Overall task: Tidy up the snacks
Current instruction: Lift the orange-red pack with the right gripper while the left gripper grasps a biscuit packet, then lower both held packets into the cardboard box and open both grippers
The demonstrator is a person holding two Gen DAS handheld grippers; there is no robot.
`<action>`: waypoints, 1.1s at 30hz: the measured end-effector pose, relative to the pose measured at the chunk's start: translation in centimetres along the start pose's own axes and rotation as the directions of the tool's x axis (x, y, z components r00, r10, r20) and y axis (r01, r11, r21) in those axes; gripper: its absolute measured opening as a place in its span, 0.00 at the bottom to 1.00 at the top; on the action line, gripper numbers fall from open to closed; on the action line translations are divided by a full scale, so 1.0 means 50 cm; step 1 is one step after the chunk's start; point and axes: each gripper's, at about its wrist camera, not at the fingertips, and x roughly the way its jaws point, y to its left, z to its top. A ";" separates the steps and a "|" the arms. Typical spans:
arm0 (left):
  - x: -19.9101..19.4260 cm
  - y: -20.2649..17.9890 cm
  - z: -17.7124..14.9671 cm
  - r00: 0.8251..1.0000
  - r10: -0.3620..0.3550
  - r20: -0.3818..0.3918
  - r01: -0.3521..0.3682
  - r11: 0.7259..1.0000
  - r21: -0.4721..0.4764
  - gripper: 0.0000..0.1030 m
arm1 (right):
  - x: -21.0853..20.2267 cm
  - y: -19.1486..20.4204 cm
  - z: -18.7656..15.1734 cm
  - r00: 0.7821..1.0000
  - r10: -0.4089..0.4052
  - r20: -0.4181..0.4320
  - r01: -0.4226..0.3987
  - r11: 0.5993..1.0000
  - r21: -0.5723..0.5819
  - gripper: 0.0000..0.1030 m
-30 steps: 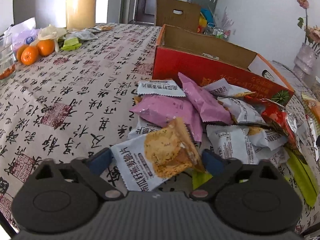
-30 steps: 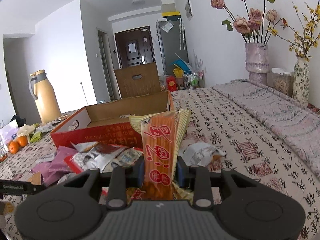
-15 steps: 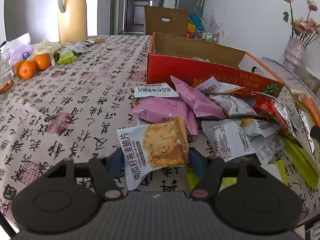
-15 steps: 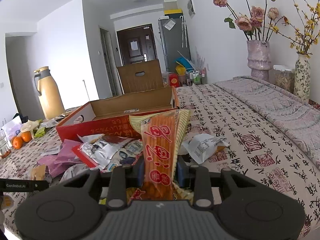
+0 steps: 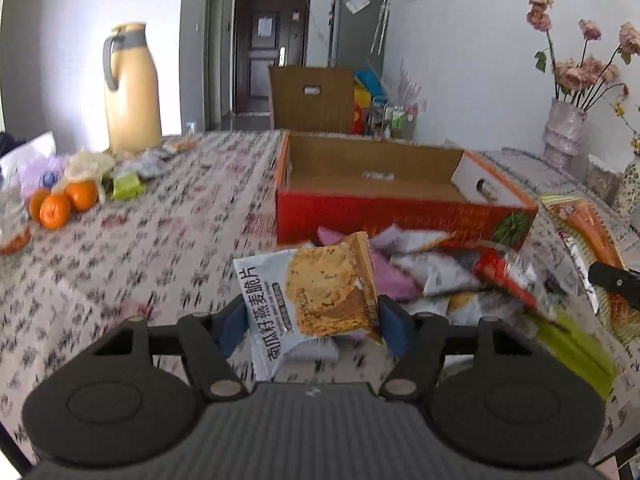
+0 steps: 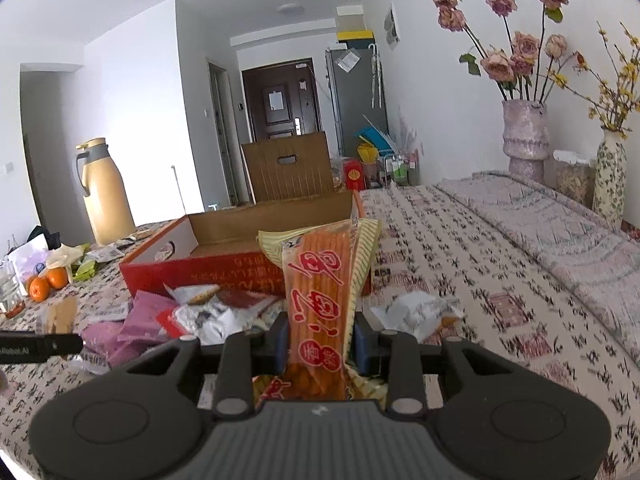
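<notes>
Clamping a white-and-tan oat crisp packet (image 5: 310, 300) by its two side edges, the left gripper (image 5: 312, 322) holds it upright at the lower centre of its own view, clear of the loose snack heap (image 5: 440, 276) behind it. That edge-on grip likely keeps the flat pouch from folding and leaves it ready to drop into the open red cardboard box (image 5: 400, 216), which sits just beyond the heap in mid frame with its brown inside bare apart from a small slip at the far wall.

Over in the right wrist view, the right gripper (image 6: 320, 344) is clenched on a long orange stick-snack bag (image 6: 320, 292), pinching its lower part so the bag stands tall at frame centre, its top crossing the box's red front wall (image 6: 200, 274). Both packets seem lifted for the same reason: to be carried over the low wall into the box.

Tangerines (image 5: 60, 204) and a tall yellow thermos jug (image 5: 132, 88) stay at the upper left, well apart from the sorting, on the calligraphy-print tablecloth (image 5: 140, 264). A pink vase of dried roses (image 6: 524, 136) stands at the right.
</notes>
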 end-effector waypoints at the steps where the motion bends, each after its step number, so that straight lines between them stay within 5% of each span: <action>1: 0.002 -0.003 0.008 1.000 -0.002 0.008 0.002 1.000 0.002 0.67 | 0.003 0.000 0.007 1.000 0.000 0.007 0.000 1.000 -0.003 0.30; 15: 0.054 -0.057 0.146 0.994 -0.015 0.111 0.011 0.999 0.031 0.67 | 0.109 0.015 0.134 0.997 0.026 0.071 -0.021 0.998 -0.061 0.30; 26: 0.177 -0.100 0.248 0.993 0.009 0.115 -0.012 1.000 0.028 0.67 | 0.287 0.045 0.228 0.998 0.056 -0.022 -0.057 0.997 -0.058 0.30; 33: 0.273 -0.108 0.256 0.996 0.049 0.076 -0.050 0.999 0.013 0.67 | 0.402 0.050 0.229 0.993 0.042 -0.108 -0.047 0.998 -0.041 0.30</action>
